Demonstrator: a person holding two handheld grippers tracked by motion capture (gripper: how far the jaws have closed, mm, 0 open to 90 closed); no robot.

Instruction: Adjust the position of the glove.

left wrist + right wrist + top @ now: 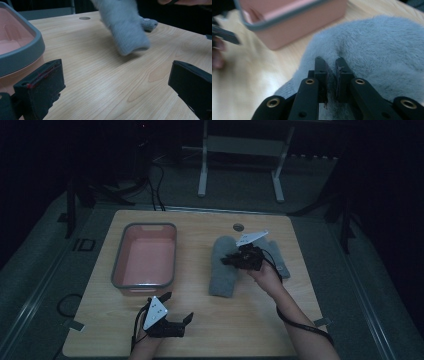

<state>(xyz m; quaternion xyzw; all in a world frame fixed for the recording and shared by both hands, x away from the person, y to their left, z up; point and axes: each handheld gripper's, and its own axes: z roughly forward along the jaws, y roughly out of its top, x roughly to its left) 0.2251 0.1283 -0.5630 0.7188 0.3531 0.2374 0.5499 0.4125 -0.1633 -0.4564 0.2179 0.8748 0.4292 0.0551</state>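
R gripper point(331, 65) clamped on grey sock point(372, 47), pinching its fluffy top; L gripper point(115, 85) apart.

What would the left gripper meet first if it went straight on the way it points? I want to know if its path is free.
Bare table lies ahead of the open left gripper; the first thing in line looks like the grey sock that the right gripper pinches. Depth is hard to judge.

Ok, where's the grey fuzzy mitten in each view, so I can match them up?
High view: grey mitten right of centre, under the right gripper.
Left gripper view: top centre, one end off the table.
Right gripper view: centre right, pinched in the jaws.
Shared landmark: pink tub.
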